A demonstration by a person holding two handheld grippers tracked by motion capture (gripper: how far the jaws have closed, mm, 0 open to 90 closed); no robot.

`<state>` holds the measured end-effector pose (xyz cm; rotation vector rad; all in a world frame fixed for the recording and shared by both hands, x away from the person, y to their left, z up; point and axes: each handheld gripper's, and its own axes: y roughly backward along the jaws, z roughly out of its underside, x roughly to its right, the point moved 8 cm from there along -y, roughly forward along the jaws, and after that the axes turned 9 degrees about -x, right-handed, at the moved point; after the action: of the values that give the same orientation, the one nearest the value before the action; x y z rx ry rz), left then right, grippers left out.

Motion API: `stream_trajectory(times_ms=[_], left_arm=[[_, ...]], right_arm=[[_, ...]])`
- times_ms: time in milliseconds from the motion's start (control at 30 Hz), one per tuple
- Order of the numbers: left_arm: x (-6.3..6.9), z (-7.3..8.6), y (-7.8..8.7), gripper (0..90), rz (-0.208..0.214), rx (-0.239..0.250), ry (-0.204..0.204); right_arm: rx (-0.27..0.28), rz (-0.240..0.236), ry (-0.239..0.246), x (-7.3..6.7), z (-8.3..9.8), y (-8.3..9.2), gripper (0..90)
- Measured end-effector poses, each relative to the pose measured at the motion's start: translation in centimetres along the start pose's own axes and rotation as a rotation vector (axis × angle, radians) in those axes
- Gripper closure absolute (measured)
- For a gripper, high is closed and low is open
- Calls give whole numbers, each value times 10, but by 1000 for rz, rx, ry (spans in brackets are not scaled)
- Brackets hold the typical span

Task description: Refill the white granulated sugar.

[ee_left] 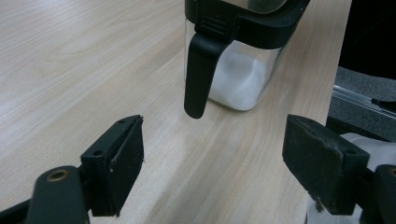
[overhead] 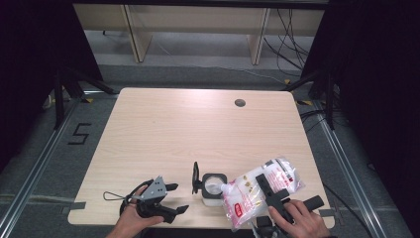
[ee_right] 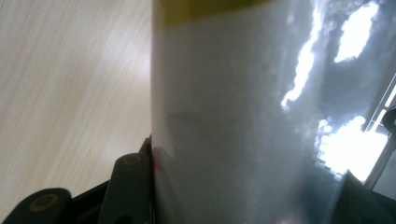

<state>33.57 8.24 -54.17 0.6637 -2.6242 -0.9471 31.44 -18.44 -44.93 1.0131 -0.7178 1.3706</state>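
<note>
Bag (overhead: 257, 191) clamped in the right gripper (overhead: 270, 191) slants, its long axis running from the gripper down-left, mouth over the jar (overhead: 214, 188); left gripper (overhead: 171, 201) jaws stand apart.

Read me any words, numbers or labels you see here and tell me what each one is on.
"5": black tape figure on the floor left of the table.
Bag held in the right gripper: red and black print on the clear plastic, too small and blurred to read.
Jar: no lettering visible.
Left gripper: no lettering visible.
</note>
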Motion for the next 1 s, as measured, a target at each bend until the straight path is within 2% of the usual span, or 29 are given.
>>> stream_trajectory(times_ms=[33,133,167,267,300,333,467,533,567,633,767,1000], left_arm=[[0,0,0,204,-1,-1,-1],[0,0,0,204,0,0,-1],[0,0,0,204,1,-2,1],[1,0,0,204,6,2,2],[1,0,0,204,10,1,3],[1,0,0,203,3,2,4],[1,0,0,204,3,1,3],[1,0,0,204,3,1,3],[1,0,0,204,3,1,3],[0,0,0,204,-1,-1,2],[1,0,0,204,3,1,2],[0,0,0,204,-1,0,4]], right_arm=[[-9,-2,-17,-1,1,1,541],[15,-2,-29,-1,0,0,543],[10,-14,-55,-3,2,0,544],[26,-4,-37,-3,1,-2,544],[26,-11,-49,-4,2,-2,544],[27,-1,-90,-7,2,-3,544],[33,5,-76,-6,2,-3,544],[25,-3,-97,-8,2,-3,544],[26,4,-76,-5,3,-3,544],[30,10,-72,-3,3,-2,545],[9,0,-109,-5,4,0,544],[17,-4,-89,-5,4,0,544]])
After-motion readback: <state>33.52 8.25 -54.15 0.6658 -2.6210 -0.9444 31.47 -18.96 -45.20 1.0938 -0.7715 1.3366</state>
